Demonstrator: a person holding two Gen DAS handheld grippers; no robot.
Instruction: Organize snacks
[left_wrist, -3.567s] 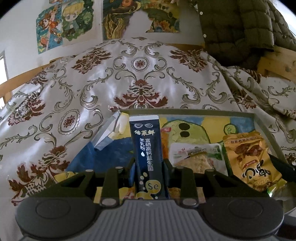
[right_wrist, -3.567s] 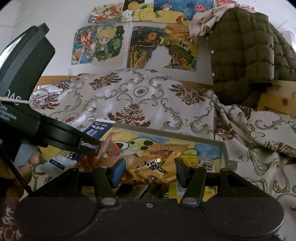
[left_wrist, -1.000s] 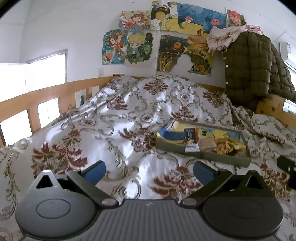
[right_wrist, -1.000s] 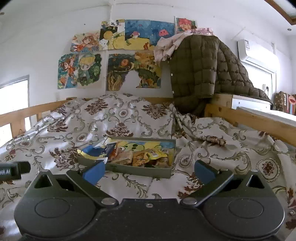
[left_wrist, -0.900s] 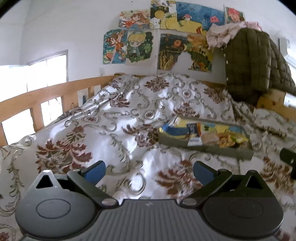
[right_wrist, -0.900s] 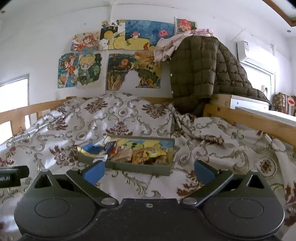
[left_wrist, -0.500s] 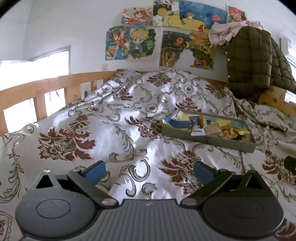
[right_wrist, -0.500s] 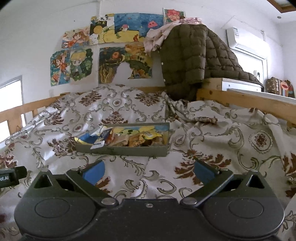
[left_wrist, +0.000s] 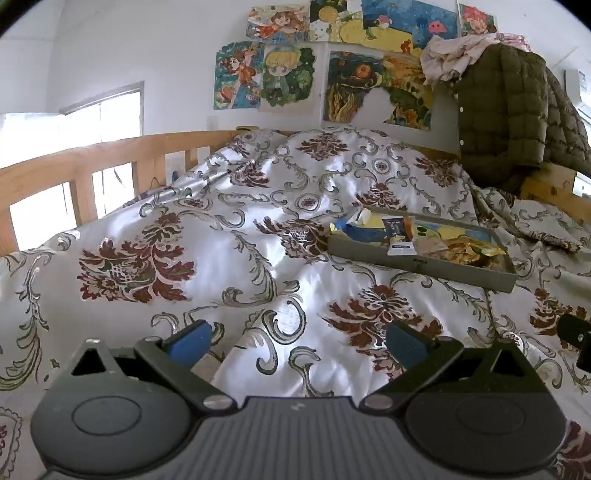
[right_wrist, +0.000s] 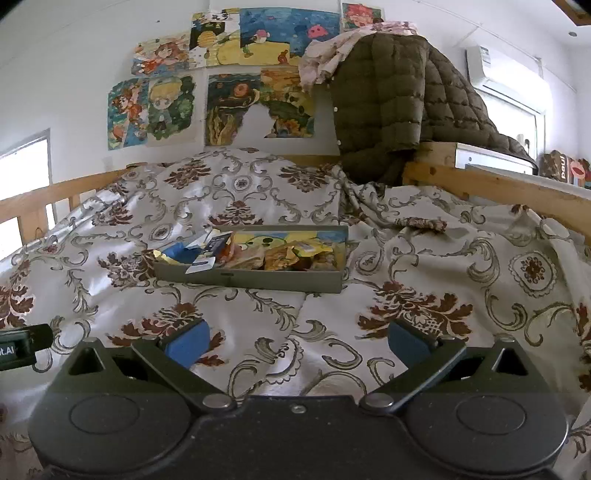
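Note:
A shallow grey-green tray sits on the patterned bedspread, at the right in the left wrist view and in the middle of the right wrist view. It holds several snack packets, among them a dark blue stick packet and yellow-orange bags. My left gripper is open and empty, well back from the tray. My right gripper is open and empty, also well back from it.
The white floral bedspread covers the whole bed. A wooden bed rail runs along the left, another along the right. An olive puffer jacket hangs at the headboard below wall posters.
Earlier my left gripper was shut on the dark blue stick packet over the tray; it let go. Both grippers have opened and drawn back from the tray.

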